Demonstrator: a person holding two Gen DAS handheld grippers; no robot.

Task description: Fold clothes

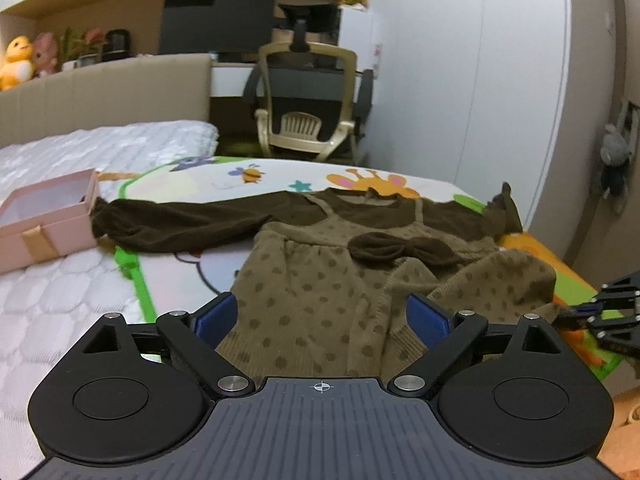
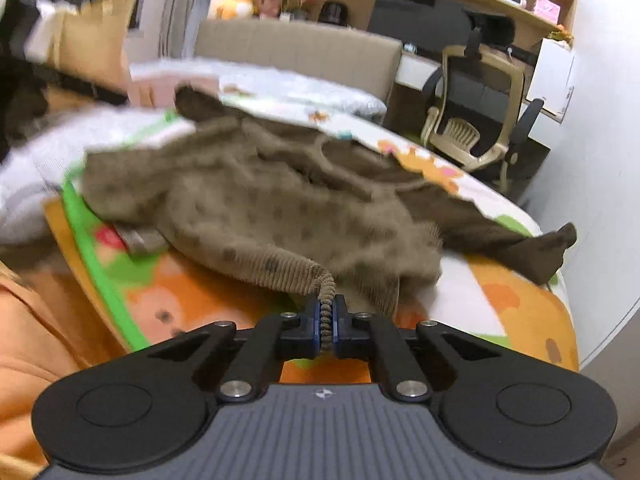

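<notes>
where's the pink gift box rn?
The pink gift box with a gold ribbon sits at the far left of the left wrist view, on the white quilted mattress, right by the cuff of the dark brown sleeve.

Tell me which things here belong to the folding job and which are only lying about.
Job: dotted dress, its hem pinched by the right gripper; left gripper, open over the dress.
Lying about: pink box, chair, duck toy.

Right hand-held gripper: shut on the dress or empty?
Shut on dress: right hand-held gripper clamps the polka-dot dress hem between closed fingers.
</notes>
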